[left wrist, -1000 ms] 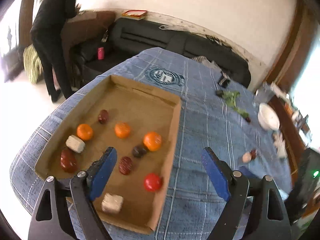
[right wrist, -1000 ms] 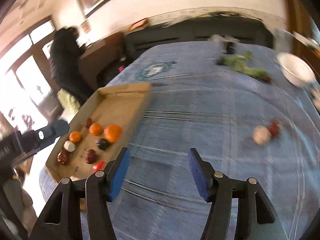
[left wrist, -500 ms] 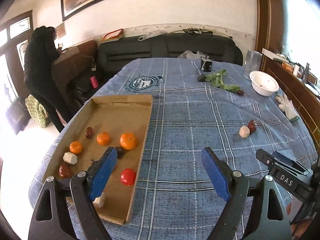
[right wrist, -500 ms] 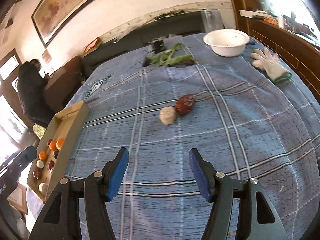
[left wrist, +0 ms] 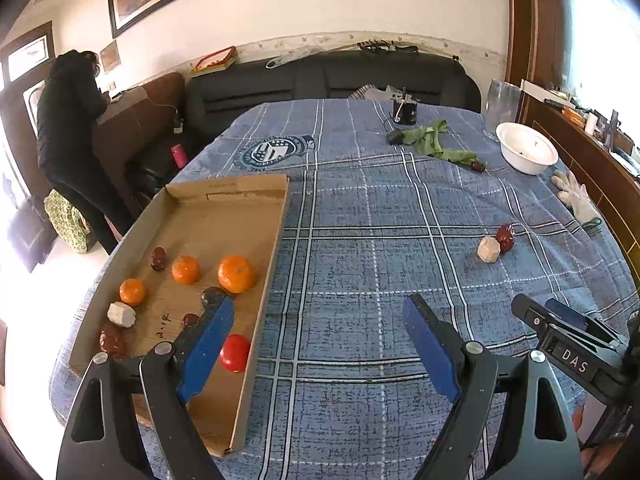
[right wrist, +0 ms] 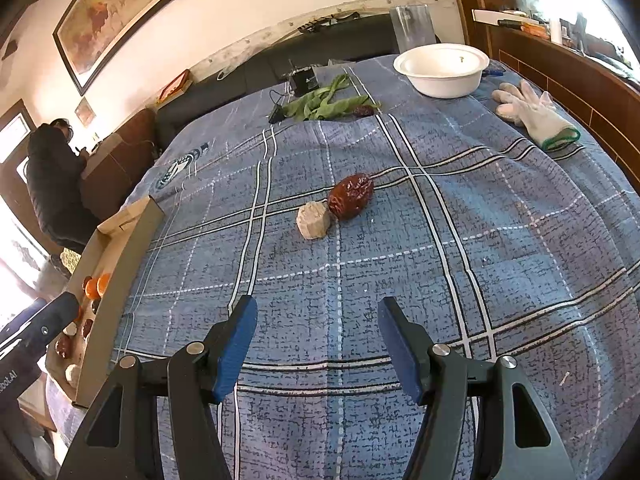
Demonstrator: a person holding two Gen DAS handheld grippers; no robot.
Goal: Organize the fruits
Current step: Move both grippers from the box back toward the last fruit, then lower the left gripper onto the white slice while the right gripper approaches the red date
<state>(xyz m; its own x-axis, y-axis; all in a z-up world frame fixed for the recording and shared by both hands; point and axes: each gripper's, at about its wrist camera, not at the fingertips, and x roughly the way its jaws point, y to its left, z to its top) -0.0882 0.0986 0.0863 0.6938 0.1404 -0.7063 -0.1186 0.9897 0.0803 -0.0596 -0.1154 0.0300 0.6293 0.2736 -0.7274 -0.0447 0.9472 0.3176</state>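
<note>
Currently, in the left wrist view, the left claw (left wrist: 320, 344) stands released with nothing between its blue pads, hovering over the near edge of the bench (left wrist: 360, 420), which is covered by a blue plaid cloth of coarse weave. To its left lies a shallow cardboard tray (left wrist: 276, 240) with low folded walls and a matte brown floor. It holds three round, glossy oranges (left wrist: 236, 274), a smooth red tomato (left wrist: 235, 353), several dark wrinkled dates (left wrist: 159, 259) and pale, blocky chunks (left wrist: 121, 314). Well apart on the cloth, a loose date (left wrist: 505, 237) touches a pale chunk (left wrist: 489, 249). In the right wrist view, the right claw (right wrist: 316, 338) is likewise released and empty, pointing down toward the cloth with the same pair ahead of it: the oval, shrivelled loose date (right wrist: 351, 201) touching the faceted, chalky pale chunk (right wrist: 313, 220). A third date (right wrist: 363, 111) lies near green leaves (right wrist: 320, 104), and a smooth white bowl (right wrist: 440, 70) and a knitted glove (right wrist: 536, 114) sit farther off. Judged from this layout, the sorting is mostly done; the step in hand is the approach to the two strays. The next move calls for advancing the right claw, straddling one piece without nudging its neighbour, clenching gently on the soft skin, then carrying it to the cardboard tray.
</note>
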